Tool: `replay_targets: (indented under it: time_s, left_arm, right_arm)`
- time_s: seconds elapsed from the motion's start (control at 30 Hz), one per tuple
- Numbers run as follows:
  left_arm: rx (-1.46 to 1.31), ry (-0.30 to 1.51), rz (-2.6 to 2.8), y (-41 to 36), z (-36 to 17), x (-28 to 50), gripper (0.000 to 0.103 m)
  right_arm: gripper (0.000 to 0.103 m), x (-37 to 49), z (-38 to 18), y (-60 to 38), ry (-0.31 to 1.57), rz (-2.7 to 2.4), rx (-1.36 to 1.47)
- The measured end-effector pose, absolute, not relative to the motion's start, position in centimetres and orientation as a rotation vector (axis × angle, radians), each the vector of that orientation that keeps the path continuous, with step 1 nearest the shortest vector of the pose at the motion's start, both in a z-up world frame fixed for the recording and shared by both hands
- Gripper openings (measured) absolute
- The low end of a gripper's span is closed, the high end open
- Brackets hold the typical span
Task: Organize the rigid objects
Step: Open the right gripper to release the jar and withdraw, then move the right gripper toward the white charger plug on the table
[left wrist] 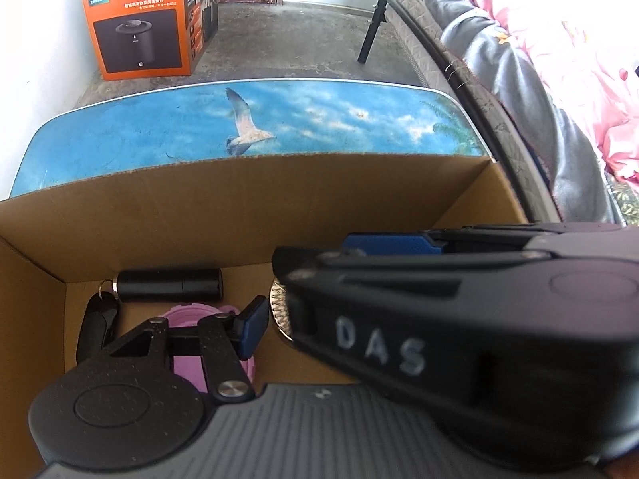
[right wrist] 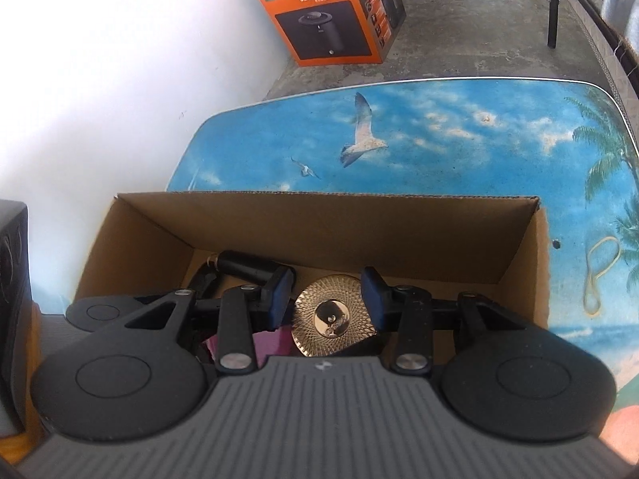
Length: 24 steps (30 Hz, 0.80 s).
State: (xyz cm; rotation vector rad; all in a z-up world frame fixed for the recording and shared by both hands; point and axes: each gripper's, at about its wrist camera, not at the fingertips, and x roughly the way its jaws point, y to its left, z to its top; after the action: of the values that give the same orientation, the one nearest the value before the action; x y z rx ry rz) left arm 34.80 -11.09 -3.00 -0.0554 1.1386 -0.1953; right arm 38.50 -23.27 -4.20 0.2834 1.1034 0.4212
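Seascape table [right wrist: 459, 127]; right gripper [right wrist: 328, 305] open inside carton [right wrist: 319, 223].

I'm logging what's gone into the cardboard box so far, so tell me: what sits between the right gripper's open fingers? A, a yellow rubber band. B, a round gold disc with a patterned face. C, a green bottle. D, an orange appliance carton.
B: in the right wrist view the right gripper is open over the cardboard box, with the round gold disc between its blue pads.

Matt corrugated cardboard box [right wrist: 319, 223] holds a glossy, finely ribbed gold metal disc [right wrist: 334, 314].
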Motion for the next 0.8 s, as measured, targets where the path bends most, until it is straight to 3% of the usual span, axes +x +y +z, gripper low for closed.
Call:
replay_targets:
  time_s: [0.23,0.5,0.8]
  left_arm:
    - [-0.044,1.049,-0.249,-11.2,0.6,30.8,0.062]
    - [0.023,0.915,-0.333,-10.6,5.2,21.7,0.063]
    - [0.06,0.821,-0.423,-6.6,6.2,10.3,0.065]
  right_arm:
    - [0.039,34.3,1.0,-26.3,0.958,0.431,0.41]
    - [0.04,22.8,7.5,-30.2,0.703,0.487,0.528]
    - [0.041,10.8,4.4,-30.4,0.69,0.511,0.657]
